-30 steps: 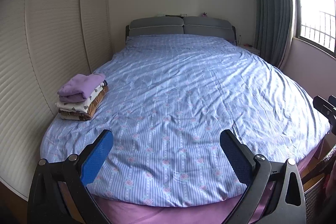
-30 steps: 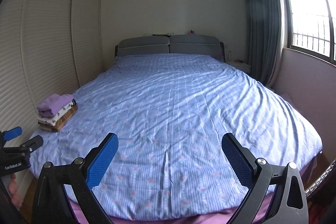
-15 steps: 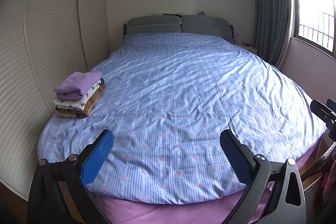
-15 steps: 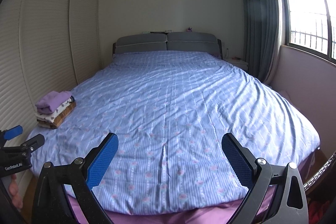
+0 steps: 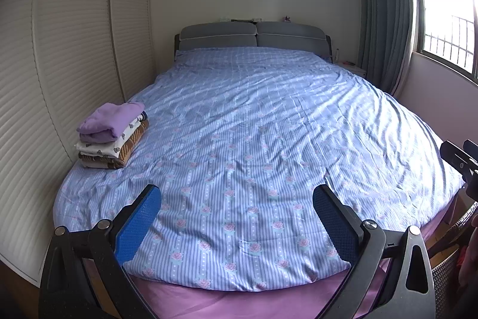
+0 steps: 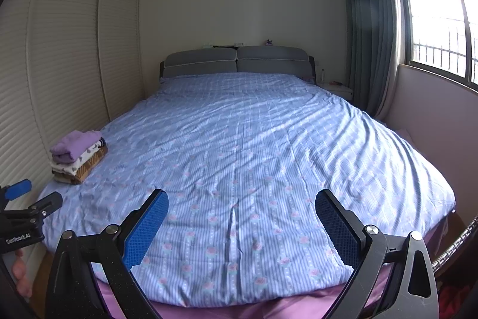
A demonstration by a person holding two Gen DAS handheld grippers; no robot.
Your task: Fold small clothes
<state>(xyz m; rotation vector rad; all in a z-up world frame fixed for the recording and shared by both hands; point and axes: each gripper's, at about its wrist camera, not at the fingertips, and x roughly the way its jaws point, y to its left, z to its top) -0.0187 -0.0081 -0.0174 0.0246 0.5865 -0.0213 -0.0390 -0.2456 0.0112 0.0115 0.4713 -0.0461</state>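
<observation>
Both grippers, left gripper (image 5: 236, 217) and right gripper (image 6: 242, 221), empty, jaws wide apart over the bed (image 5: 254, 139). Folded stack (image 5: 112, 135) far forward-left. Between garments, likely; next fetch an unfolded piece, none visible.

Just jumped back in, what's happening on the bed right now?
Nothing is being held. The left tongs and right tongs both hang open over the foot of the bed. A stack of folded clothes, purple piece on top, sits near the bed's left edge beside the wardrobe doors. No unfolded garment shows on the blue floral cover.
</observation>
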